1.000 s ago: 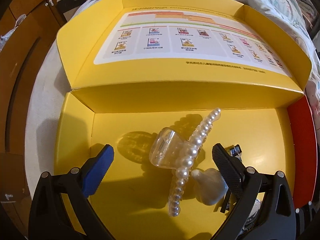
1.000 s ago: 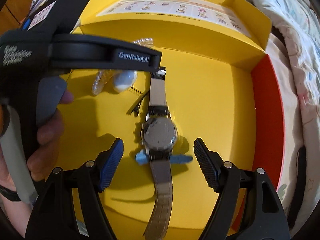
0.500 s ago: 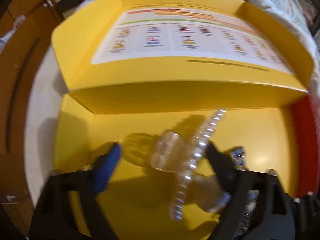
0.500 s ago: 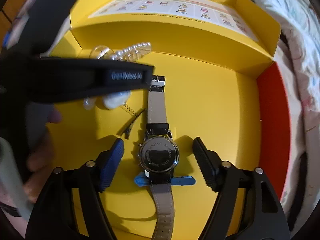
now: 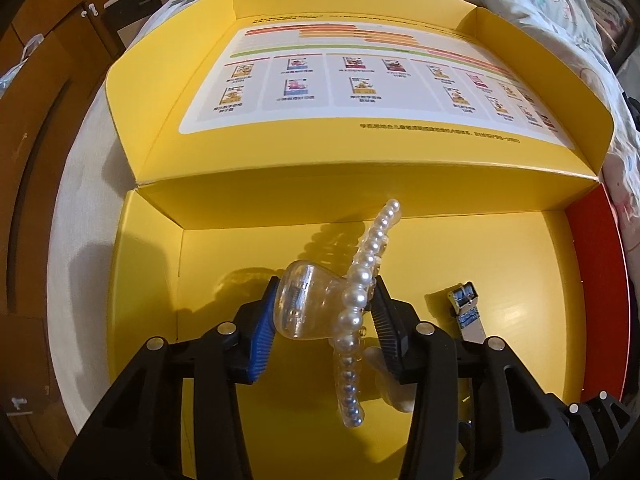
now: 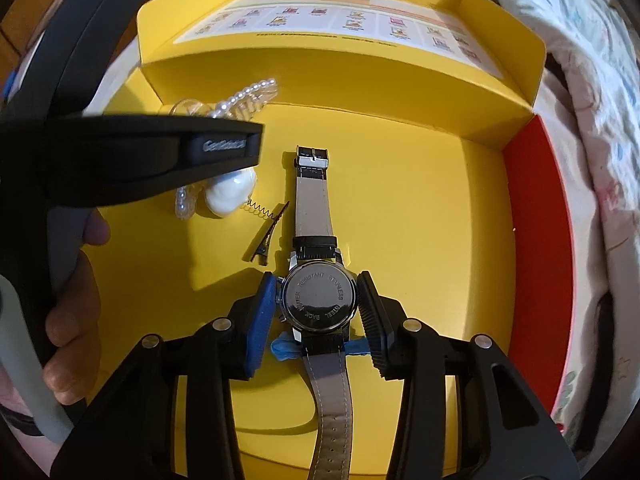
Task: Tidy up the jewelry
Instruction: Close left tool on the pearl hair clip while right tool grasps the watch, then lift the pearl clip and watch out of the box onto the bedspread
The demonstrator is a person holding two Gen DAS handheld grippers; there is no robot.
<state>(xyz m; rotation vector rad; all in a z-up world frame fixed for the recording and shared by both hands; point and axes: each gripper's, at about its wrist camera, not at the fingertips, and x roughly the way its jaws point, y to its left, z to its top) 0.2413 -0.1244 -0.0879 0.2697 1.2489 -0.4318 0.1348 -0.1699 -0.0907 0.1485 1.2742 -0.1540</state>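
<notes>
A clear hair claw edged with pearls sits on the floor of the open yellow box. My left gripper is closing on it; both pads touch its sides. In the right wrist view a wristwatch lies face down with its strap stretched out. My right gripper is closing on the round case, and the pads meet its edges. The watch buckle shows to the right of the left gripper. The hair claw is partly hidden behind the left gripper's body.
A white shell-shaped clip, a black alligator clip and a small blue piece under the watch lie in the box. The printed lid stands behind, a red wall at right. Bedding and wooden furniture flank it.
Both grippers have narrowed from wide open. The left one came down around the pearl hair claw; the right one slid forward and came in on the watch case.
</notes>
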